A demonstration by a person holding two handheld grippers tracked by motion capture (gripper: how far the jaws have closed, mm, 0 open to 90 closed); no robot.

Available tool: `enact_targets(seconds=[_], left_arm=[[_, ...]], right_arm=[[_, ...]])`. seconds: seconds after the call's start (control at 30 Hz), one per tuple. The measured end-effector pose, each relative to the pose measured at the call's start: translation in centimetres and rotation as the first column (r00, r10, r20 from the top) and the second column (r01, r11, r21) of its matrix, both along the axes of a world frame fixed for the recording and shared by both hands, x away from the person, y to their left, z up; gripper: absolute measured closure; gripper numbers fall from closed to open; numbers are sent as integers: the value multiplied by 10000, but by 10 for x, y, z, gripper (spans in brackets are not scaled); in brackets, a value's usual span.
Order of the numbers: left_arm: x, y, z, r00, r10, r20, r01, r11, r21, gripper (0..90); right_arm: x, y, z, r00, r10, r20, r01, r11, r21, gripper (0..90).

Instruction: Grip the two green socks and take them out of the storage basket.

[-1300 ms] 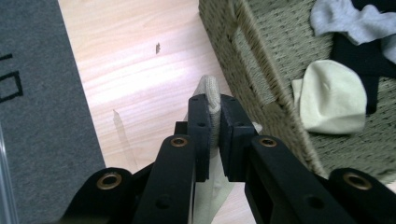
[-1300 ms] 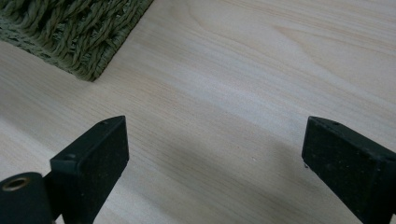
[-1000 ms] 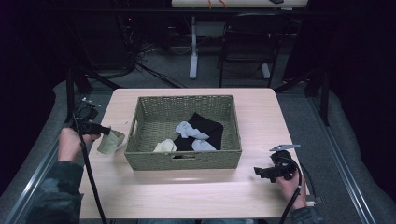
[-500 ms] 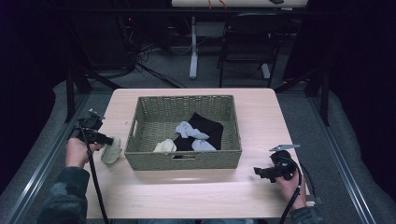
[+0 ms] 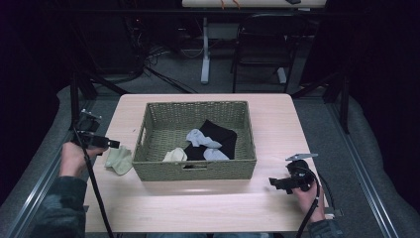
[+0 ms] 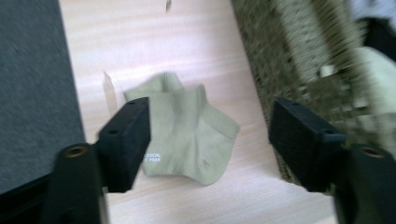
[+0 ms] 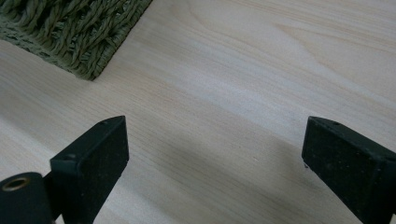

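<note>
Your left gripper (image 6: 210,140) has just been opening its jaws; nothing sits between them, and the pale green sock (image 6: 187,135) lies flat on the table (image 5: 198,203), apparently just beside the basket (image 5: 195,171). Your right gripper (image 7: 215,158) hovers with jaws apart.

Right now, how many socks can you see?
5, perhaps more hidden underneath. One pale green sock lies on the table left of the basket. Inside: a cream sock, a black sock, two grey socks.
</note>
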State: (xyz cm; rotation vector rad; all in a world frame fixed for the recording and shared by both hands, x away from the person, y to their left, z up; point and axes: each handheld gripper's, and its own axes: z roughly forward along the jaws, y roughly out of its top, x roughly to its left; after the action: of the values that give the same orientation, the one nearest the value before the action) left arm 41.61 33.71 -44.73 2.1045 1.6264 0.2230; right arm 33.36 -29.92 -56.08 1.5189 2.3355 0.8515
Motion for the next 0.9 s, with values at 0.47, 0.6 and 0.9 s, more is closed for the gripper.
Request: enact_targets(seconds=[0.47,0.6,0.9], left_arm=[[-5,-36,75,9853,-762,1526,728,9970,274,79],[-2,-51,81,9813,-1008,1642,953,9946,409,48],[10,-86,80,9718,-1816,1503,1746,9829,586,27]], right_arm=[[0,0,0,10000,15,9,-15,10000,19,68],[0,0,0,10000,25,24,-25,10000,28,68],[0,0,1,10000,16,18,-16,10000,60,68]])
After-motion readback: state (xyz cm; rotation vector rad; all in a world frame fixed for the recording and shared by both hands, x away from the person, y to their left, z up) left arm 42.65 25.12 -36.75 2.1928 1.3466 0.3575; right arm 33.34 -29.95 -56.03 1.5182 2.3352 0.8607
